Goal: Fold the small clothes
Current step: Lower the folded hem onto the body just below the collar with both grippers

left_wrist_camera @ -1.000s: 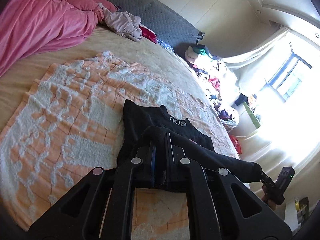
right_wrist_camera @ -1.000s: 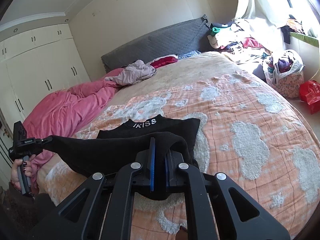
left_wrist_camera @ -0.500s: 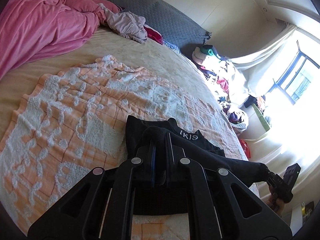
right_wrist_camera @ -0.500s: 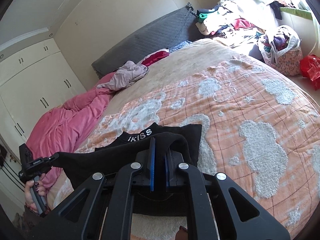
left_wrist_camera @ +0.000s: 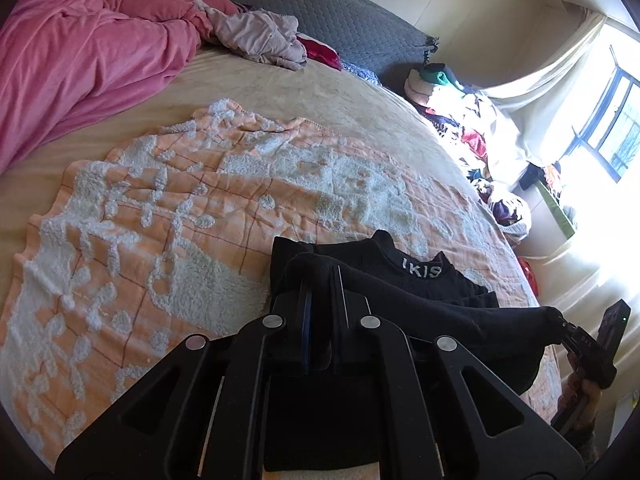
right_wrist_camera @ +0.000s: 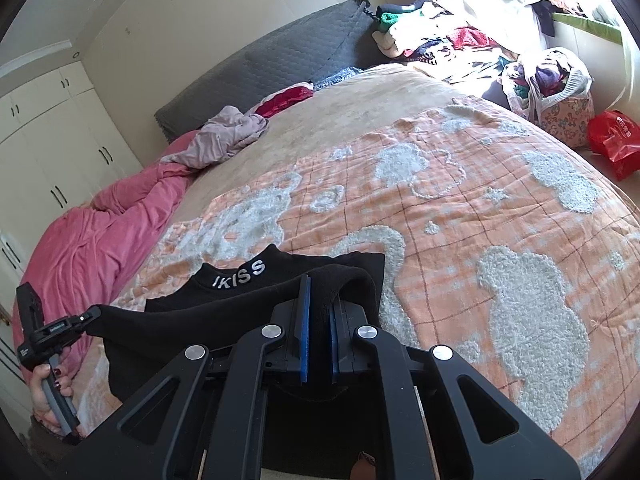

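A small black garment (left_wrist_camera: 420, 292) with white "IKISS" letters on its neckband lies on the orange and white blanket (left_wrist_camera: 168, 216). My left gripper (left_wrist_camera: 322, 276) is shut on the left end of its lifted lower hem. My right gripper (right_wrist_camera: 318, 292) is shut on the right end of the same hem (right_wrist_camera: 240, 312). The hem hangs stretched between both grippers just above the garment's body (right_wrist_camera: 280, 264). Each gripper shows in the other's view, the right one (left_wrist_camera: 566, 330) and the left one (right_wrist_camera: 90, 316).
A pink duvet (left_wrist_camera: 80, 52) and a mauve garment (left_wrist_camera: 256, 36) lie near the grey headboard (right_wrist_camera: 272, 64). A clothes pile (right_wrist_camera: 452, 36), a full bag (right_wrist_camera: 548, 80) and a red bag (right_wrist_camera: 612, 140) stand by the window side. White wardrobes (right_wrist_camera: 48, 140) stand on the far left.
Both grippers have carried the stretched hem forward toward the neckband and lower, so the hem now covers more of the garment's body. Both stay shut.
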Demonstrator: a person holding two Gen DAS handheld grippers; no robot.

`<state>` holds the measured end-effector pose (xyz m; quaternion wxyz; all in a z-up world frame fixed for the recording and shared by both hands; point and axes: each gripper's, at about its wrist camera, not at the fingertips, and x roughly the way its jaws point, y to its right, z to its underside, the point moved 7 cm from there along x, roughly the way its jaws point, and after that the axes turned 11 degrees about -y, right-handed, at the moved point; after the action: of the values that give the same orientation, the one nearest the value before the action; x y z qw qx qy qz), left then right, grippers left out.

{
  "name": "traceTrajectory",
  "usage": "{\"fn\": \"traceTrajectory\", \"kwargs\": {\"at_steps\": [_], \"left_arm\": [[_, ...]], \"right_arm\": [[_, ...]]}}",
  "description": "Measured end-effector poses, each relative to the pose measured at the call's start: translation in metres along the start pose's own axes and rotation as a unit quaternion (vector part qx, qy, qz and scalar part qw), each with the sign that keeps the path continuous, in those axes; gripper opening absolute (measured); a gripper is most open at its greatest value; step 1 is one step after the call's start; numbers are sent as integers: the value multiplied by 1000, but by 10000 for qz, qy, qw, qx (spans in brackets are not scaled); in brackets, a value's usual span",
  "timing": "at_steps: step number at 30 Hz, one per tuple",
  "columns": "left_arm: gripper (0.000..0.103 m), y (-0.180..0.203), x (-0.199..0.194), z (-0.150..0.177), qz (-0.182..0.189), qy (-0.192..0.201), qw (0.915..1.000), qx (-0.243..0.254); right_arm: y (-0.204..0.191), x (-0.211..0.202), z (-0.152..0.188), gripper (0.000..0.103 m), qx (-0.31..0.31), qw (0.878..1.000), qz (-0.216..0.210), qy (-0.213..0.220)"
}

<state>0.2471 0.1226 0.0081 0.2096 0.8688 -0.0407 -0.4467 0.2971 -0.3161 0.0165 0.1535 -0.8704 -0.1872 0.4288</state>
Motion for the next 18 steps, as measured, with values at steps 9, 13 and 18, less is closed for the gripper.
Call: {"fn": "traceTrajectory", "kwargs": {"at_steps": [9, 13, 18], "left_arm": [[2, -14, 31, 4, -120, -224, 9997, -10], [3, -18, 38, 6, -105, -241, 9995, -158], [14, -9, 34, 6, -168, -142, 9997, -59]], "right_arm": [[15, 32, 8, 7, 41, 9992, 303, -241], [17, 41, 12, 14, -49, 9979, 555, -343], [16, 38, 12, 52, -208, 9962, 809, -227]]}}
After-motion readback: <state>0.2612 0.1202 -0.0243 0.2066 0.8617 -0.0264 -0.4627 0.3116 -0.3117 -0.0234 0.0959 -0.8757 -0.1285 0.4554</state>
